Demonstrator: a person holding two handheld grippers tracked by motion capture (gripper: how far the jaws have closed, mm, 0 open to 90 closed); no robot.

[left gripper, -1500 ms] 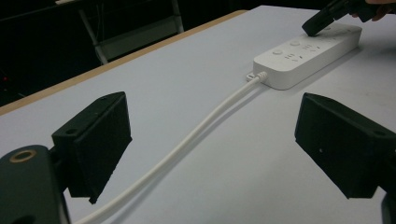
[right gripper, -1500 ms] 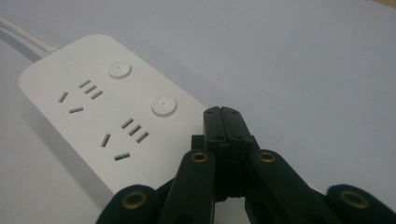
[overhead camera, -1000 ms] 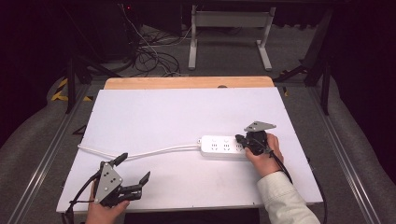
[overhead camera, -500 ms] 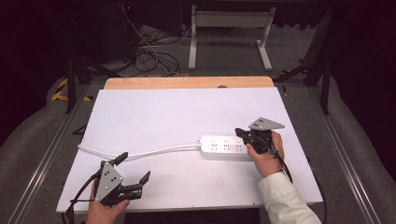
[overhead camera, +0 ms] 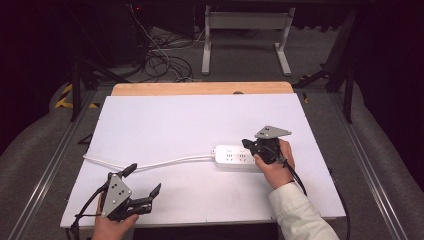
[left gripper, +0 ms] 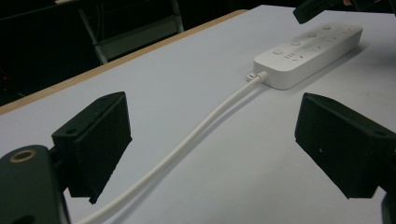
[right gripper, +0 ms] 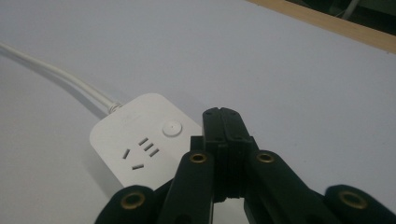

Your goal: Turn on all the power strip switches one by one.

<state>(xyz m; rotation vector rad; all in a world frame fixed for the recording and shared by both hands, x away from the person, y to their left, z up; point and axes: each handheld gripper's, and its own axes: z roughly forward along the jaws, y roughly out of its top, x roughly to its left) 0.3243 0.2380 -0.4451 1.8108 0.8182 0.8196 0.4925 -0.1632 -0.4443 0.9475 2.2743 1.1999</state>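
Note:
A white power strip (overhead camera: 231, 155) lies flat on the white table, and its white cable (overhead camera: 165, 162) runs off to the left. My right gripper (overhead camera: 248, 145) is shut with nothing between its jaws. Its tips hang over the strip's right end, and whether they touch it I cannot tell. In the right gripper view the closed tips (right gripper: 224, 116) sit just past a round button on the strip (right gripper: 140, 144). My left gripper (overhead camera: 144, 179) rests open near the table's front left corner. Its jaws (left gripper: 219, 140) straddle the cable (left gripper: 201, 130) and point toward the strip (left gripper: 308, 51).
The white table top (overhead camera: 190, 120) has a wooden strip along its far edge. Beyond it stand a metal frame (overhead camera: 245, 35) and loose dark cables (overhead camera: 160, 60) on the floor. Grey rails run along both sides of the table.
My right gripper has shifted slightly over the strip's right end, still shut. The left gripper, the strip and the cable have not moved.

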